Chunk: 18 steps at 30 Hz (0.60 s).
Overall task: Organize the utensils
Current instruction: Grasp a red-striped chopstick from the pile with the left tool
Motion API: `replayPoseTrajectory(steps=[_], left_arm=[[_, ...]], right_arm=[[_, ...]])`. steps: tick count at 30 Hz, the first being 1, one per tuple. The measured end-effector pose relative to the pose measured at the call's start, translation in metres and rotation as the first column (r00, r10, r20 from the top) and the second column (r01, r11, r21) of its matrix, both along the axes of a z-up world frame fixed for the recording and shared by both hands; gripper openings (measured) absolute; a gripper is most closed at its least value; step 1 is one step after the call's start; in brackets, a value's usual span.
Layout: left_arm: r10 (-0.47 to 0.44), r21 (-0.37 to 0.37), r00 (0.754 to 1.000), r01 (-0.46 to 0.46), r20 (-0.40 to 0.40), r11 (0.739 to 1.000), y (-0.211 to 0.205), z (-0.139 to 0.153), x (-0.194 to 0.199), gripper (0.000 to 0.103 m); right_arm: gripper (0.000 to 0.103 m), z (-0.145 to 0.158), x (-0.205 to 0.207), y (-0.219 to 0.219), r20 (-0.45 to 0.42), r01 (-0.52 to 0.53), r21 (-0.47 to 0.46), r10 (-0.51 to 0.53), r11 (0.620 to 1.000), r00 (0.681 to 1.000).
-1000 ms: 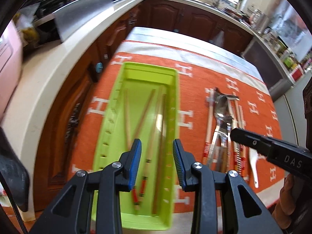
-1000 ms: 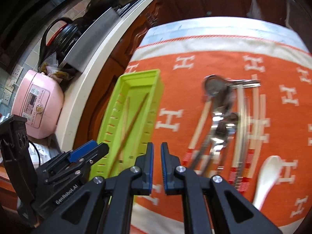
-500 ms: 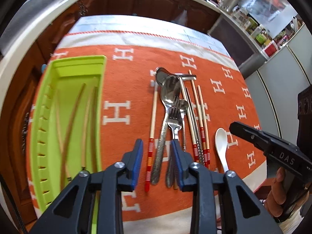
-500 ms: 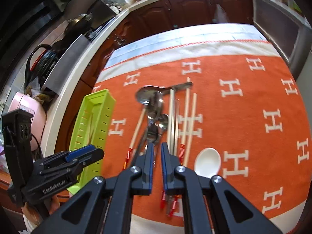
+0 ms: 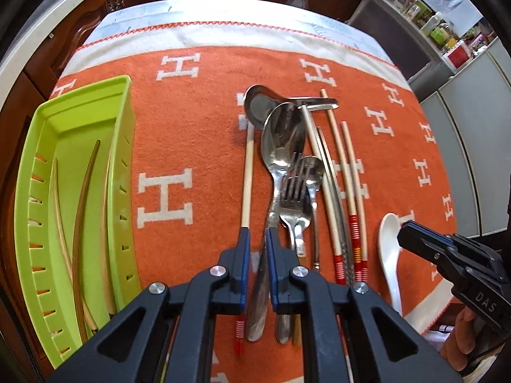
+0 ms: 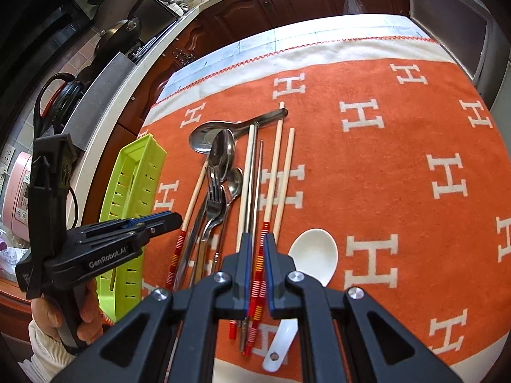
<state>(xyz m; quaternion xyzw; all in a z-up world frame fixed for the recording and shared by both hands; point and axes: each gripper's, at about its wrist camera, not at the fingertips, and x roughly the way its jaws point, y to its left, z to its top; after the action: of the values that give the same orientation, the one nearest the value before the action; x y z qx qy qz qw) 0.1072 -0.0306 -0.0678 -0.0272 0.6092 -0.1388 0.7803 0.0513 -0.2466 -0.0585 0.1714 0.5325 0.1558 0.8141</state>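
Observation:
A pile of utensils lies on the orange cloth: steel spoons (image 5: 281,140), a fork (image 5: 295,191), red-banded chopsticks (image 5: 351,191) and a white ceramic spoon (image 5: 388,249). My left gripper (image 5: 257,242) hovers over the near ends of the leftmost chopstick (image 5: 247,172) and the big spoon's handle, jaws narrowed to a small gap, holding nothing. My right gripper (image 6: 255,245) hovers over the red-banded chopsticks (image 6: 271,191), jaws nearly closed and empty. The green tray (image 5: 124,166) at the left holds several wooden chopsticks (image 5: 81,198).
The orange cloth (image 6: 399,146) with white H marks covers the table. Wooden cabinets and a counter with a pink cooker (image 6: 17,191) lie to the left. The tray also shows in the right wrist view (image 6: 140,172).
My left gripper swung right from the green tray to the utensil pile and its jaws narrowed. My right gripper shifted to above the red-banded chopsticks.

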Motion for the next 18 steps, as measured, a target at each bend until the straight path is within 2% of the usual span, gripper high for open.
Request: replayPoseTrajectory(steps=[6, 13, 18], left_arm=[[0.001, 0.061, 1.000, 0.001, -0.029, 0.998, -0.007, -0.017, 0.006, 0.008], [0.025, 0.044, 1.000, -0.025, -0.004, 0.999, -0.005, -0.023, 0.007, 0.008], [0.014, 0.059, 1.000, -0.015, 0.018, 0.998, -0.007, -0.022, 0.004, 0.008]], right_arm=[[0.007, -0.013, 0.004, 0.001, -0.024, -0.018, 0.025, 0.019, 1.000, 1.000], [0.007, -0.023, 0.010, -0.001, -0.048, -0.010, 0.036, 0.012, 0.999, 0.999], [0.007, -0.025, 0.014, -0.003, -0.056, 0.003, 0.042, 0.000, 0.999, 0.998]])
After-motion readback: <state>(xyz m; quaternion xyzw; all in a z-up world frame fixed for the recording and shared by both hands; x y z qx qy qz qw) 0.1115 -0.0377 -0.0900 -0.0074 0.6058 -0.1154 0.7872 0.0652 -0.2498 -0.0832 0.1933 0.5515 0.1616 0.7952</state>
